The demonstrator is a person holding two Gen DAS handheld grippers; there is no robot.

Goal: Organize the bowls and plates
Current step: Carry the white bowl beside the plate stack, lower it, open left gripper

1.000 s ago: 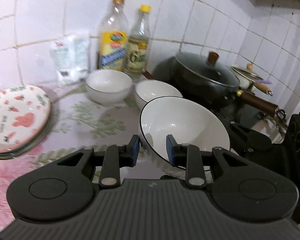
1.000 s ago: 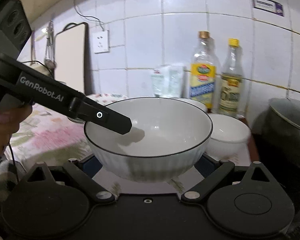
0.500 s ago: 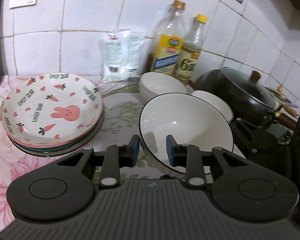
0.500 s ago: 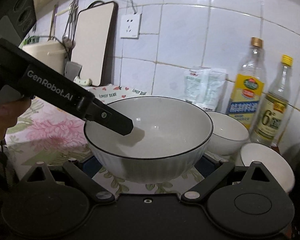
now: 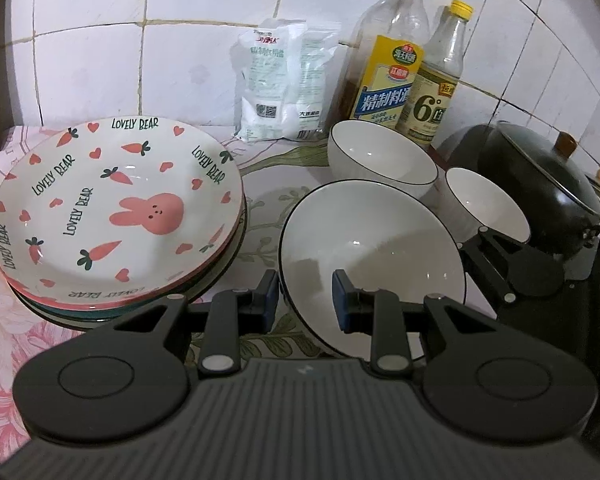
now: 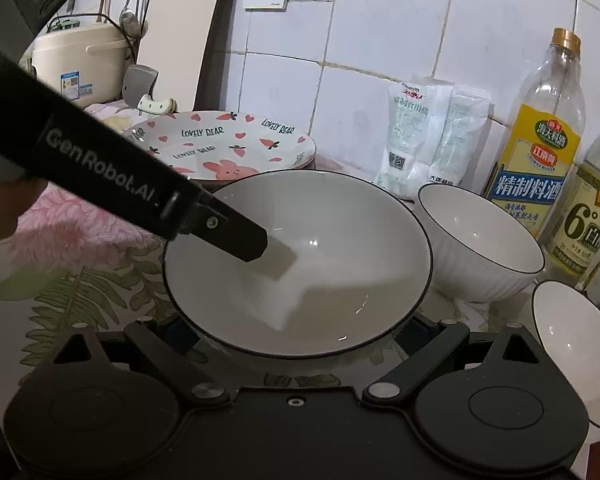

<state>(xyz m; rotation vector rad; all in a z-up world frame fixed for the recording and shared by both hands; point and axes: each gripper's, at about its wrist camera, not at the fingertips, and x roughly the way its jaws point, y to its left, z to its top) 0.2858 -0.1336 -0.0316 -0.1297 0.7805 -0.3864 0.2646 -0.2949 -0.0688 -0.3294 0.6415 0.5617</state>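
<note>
Plate stack (image 5: 112,216) beside held bowl (image 5: 372,248)

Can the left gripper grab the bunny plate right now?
Probably not yet. The left gripper is already clamped on the big bowl's rim. The bunny plate sits uncovered beside it.

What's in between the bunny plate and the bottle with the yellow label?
A white plastic bag leans on the wall tiles between the bunny plate and the yellow-label bottle. Both wrist views show it, the left one most clearly.
</note>
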